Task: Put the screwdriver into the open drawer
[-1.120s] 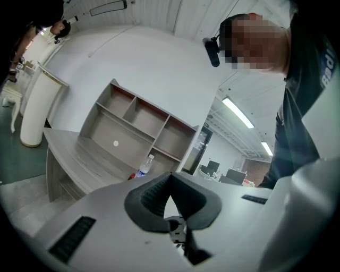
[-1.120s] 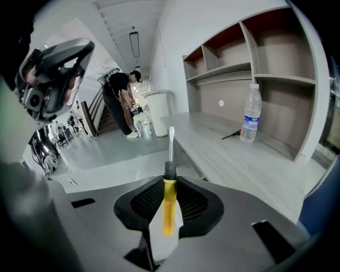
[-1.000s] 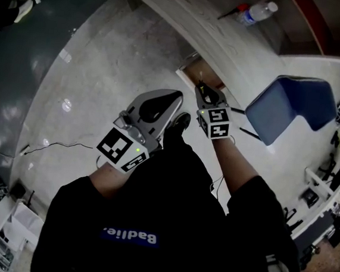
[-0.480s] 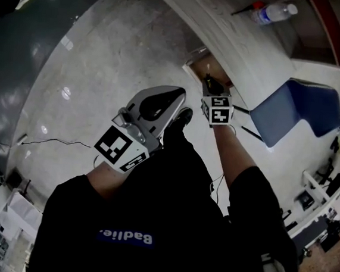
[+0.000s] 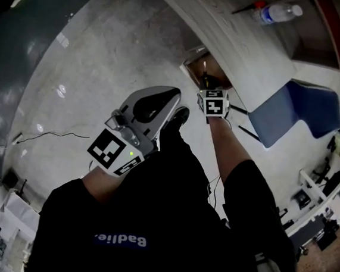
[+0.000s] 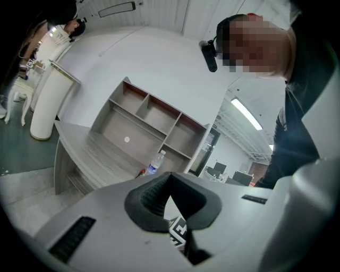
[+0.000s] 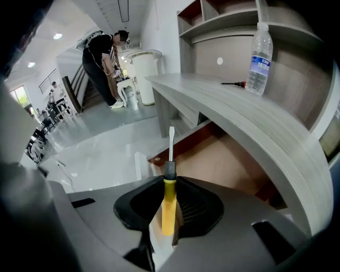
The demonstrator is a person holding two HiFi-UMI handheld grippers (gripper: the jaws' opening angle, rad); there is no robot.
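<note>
Nearest the person, the left gripper (image 5: 161, 104) hangs in front of the body and takes no part. Its jaws are closed tip to tip with nothing between them, and only a bare gap shows behind the tips.

Just beyond it, the right gripper (image 7: 169, 212) is tilted downward. Its jaws are partly closed on the yellow handle of the screwdriver (image 7: 168, 202), and the pads press on both sides of it. The metal shaft sticks out past the jaws, with its flat tip pointing towards the open drawer (image 7: 223, 159). The head view shows the tool over the front of that drawer, under the edge of the desk (image 7: 239, 114).

Further off, a water bottle (image 7: 260, 53) stands on the desk with a red-handled tool (image 7: 234, 83) just beside it.

The pick-up and most of the carry look done. The screwdriver is not yet in the drawer: it needs to go down inside, and then the jaws must open to let it go.
</note>
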